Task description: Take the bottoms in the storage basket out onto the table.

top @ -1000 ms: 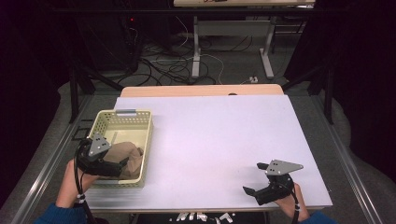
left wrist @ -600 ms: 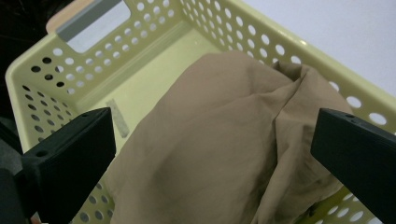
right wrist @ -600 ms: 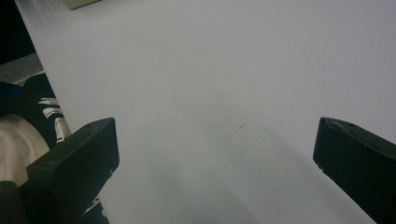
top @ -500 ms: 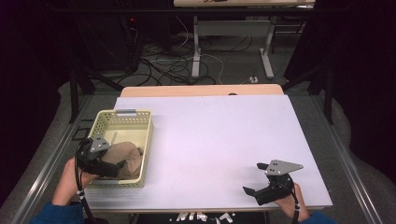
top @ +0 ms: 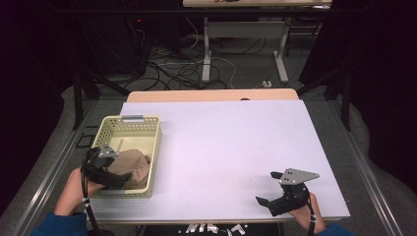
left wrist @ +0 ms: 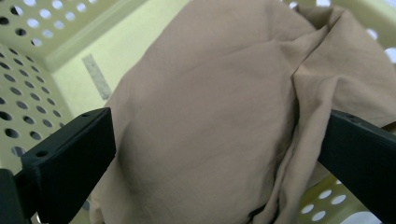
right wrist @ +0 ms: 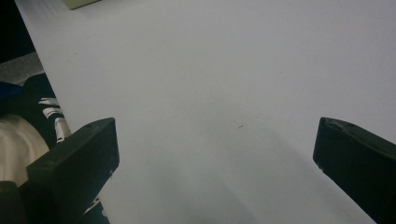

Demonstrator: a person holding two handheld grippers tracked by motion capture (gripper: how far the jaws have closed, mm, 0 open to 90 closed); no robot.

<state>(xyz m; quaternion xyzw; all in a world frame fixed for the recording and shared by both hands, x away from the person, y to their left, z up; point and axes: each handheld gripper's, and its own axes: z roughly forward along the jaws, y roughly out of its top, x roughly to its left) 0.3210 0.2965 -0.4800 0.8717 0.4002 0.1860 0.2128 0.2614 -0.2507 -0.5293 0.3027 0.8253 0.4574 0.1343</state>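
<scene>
A pale yellow perforated basket (top: 129,123) stands at the table's left side. A crumpled tan cloth (top: 136,165) lies in its near half. My left gripper (top: 123,178) reaches into the basket from the near left corner and is open. In the left gripper view the tan cloth (left wrist: 219,116) bulges between the two wide-apart jaws of the left gripper (left wrist: 219,154), and whether they touch it I cannot tell. My right gripper (top: 266,187) rests open near the table's front right edge, over bare white tabletop (right wrist: 224,70), holding nothing.
The white table (top: 236,142) has a wooden strip along its far edge. Beyond it, cables and metal desk legs cover the dark floor. A corner of the basket (right wrist: 81,3) shows at the top of the right gripper view.
My left gripper has shifted slightly toward the near end of the basket over the cloth. The right gripper has stayed where it was.
</scene>
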